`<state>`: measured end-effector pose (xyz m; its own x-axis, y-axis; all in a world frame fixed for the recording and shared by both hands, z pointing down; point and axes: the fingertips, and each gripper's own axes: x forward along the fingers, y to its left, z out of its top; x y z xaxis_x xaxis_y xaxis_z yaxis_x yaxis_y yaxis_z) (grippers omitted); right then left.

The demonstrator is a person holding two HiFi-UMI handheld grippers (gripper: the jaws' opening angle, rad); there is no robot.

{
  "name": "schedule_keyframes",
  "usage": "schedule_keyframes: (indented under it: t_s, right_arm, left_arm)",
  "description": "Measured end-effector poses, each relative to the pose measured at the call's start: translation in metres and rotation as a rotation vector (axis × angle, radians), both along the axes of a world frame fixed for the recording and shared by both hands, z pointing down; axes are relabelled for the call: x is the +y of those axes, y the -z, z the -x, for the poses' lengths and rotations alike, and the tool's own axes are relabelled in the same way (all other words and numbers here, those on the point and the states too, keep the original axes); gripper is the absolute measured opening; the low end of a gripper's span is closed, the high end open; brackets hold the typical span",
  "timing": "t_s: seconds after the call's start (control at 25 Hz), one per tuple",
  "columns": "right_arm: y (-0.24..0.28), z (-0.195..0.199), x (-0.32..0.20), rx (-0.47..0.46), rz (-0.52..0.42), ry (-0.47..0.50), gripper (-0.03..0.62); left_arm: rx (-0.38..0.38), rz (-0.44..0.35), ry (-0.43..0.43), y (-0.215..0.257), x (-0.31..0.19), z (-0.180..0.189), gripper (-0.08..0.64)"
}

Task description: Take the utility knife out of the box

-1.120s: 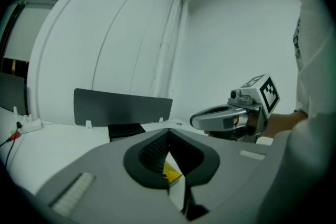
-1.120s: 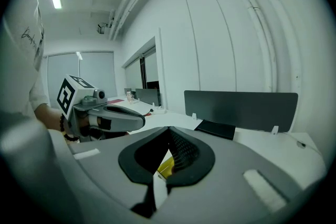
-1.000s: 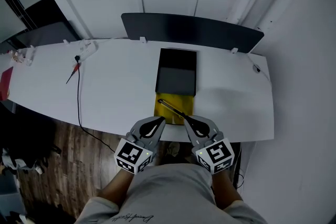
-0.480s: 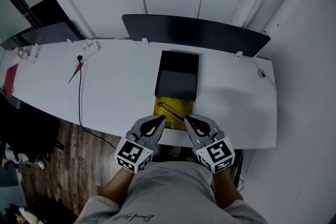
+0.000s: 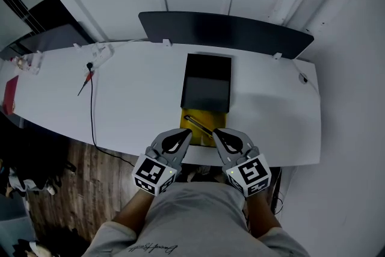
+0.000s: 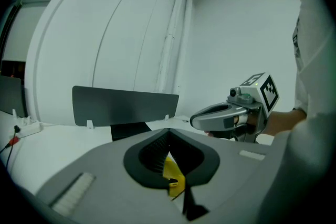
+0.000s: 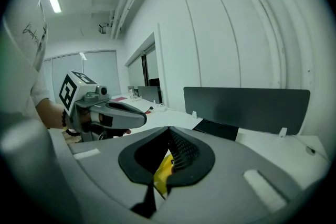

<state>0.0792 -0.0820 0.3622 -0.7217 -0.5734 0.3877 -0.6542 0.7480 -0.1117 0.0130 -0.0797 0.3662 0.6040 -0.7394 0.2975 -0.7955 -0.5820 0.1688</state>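
A yellow box tray (image 5: 204, 122) lies at the front of the white desk (image 5: 138, 99), with a slim dark utility knife (image 5: 197, 124) slanting across it. A black lid or sleeve (image 5: 206, 86) lies right behind the tray, touching it. My left gripper (image 5: 186, 132) hovers at the tray's front left corner and my right gripper (image 5: 216, 132) at its front right. Both are shut and hold nothing. In the left gripper view the closed jaws (image 6: 168, 136) frame a strip of yellow tray (image 6: 172, 176). The right gripper view (image 7: 169, 134) shows the same yellow (image 7: 163, 170).
A dark divider panel (image 5: 225, 33) stands along the desk's back edge. A black cable (image 5: 91, 105) with a red-tipped plug runs off the left part, near a white power strip (image 5: 100, 53). The desk's front edge is under my grippers, with wooden floor (image 5: 72, 189) below.
Both grippers have edged slightly forward together toward the yellow tray. Their jaws stay shut and nothing was taken hold of.
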Motion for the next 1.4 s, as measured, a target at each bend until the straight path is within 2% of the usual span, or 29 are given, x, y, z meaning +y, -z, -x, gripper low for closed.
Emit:
schedule_keyframes:
  t_s: [0.72, 1.12, 1.4]
  right_arm:
    - [-0.043, 0.022, -0.022, 0.096, 0.078, -0.031, 0.015]
    - [-0.096, 0.019, -0.028, 0.179, 0.151, -0.031, 0.015]
    - [-0.139, 0.028, -0.031, 0.262, 0.193, 0.024, 0.015]
  left_arm:
    - [0.002, 0.076, -0.045, -0.038, -0.025, 0.034, 0.002]
    - [0.004, 0.147, -0.058, -0.076, -0.022, 0.034, 0.002]
    - [-0.015, 0.181, -0.057, -0.104, -0.025, 0.04, 0.002]
